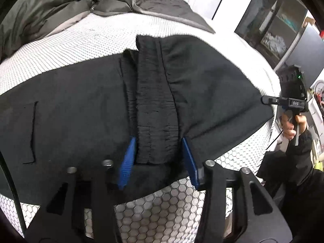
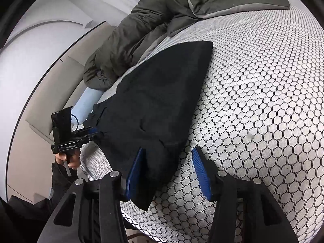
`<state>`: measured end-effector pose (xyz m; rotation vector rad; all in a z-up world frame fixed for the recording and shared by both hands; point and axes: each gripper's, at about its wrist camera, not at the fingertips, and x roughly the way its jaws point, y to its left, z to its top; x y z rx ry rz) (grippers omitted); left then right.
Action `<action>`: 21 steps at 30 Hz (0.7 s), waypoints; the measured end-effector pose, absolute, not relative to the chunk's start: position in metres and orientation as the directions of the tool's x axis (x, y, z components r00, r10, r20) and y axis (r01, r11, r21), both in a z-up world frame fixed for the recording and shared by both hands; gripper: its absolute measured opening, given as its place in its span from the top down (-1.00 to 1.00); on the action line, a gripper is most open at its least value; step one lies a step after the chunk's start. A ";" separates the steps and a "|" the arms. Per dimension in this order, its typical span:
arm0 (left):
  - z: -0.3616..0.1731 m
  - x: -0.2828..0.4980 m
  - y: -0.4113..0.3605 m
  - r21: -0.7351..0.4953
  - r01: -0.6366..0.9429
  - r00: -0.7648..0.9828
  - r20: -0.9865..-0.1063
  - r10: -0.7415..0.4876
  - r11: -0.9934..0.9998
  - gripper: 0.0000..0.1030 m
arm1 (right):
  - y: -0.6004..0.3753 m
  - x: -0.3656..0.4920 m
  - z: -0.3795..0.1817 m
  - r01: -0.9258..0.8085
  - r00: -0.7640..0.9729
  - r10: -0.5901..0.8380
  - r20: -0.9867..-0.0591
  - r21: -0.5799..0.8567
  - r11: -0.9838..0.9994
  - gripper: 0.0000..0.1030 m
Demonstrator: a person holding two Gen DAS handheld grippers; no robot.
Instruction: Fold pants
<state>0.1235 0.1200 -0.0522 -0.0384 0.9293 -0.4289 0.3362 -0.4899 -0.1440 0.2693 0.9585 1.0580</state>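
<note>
Black pants lie folded on a white honeycomb-patterned mattress. Their gathered waistband runs toward the left wrist camera. My left gripper is open, its blue pads standing on either side of the waistband's near end. In the right wrist view the pants taper to a corner that lies between the pads of my right gripper. That gripper is open: the cloth rests by the left pad, with bare mattress before the right pad. Each view shows the other gripper at the pants' edge: right gripper, left gripper.
A rumpled grey-green duvet is piled at the far end of the bed, duvet. A pale blue roll lies beside the mattress. Glass-fronted shelves stand at the right. A person's hand grips the right tool's handle.
</note>
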 end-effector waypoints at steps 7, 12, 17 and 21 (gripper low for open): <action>-0.031 0.126 0.123 -0.246 0.326 0.601 -0.692 -0.401 0.913 -0.34 | -0.497 0.342 -0.140 -0.578 0.211 0.832 -0.514 0.621 0.530 -0.16; -0.058 0.137 0.101 -0.130 0.327 0.518 -0.804 -0.292 0.936 -0.34 | -0.484 0.336 -0.141 -0.622 0.164 0.821 -0.547 0.588 0.517 -0.16; -0.052 0.132 0.101 -0.096 0.327 0.547 -0.792 -0.271 0.940 -0.34 | -0.487 0.317 -0.134 -0.696 0.171 0.757 -0.630 0.467 0.546 -0.29; -0.030 0.152 0.111 -0.177 0.222 0.623 -0.731 -0.279 0.959 -0.39 | -0.507 0.329 -0.123 -0.651 0.230 0.795 -0.561 0.518 0.554 -0.39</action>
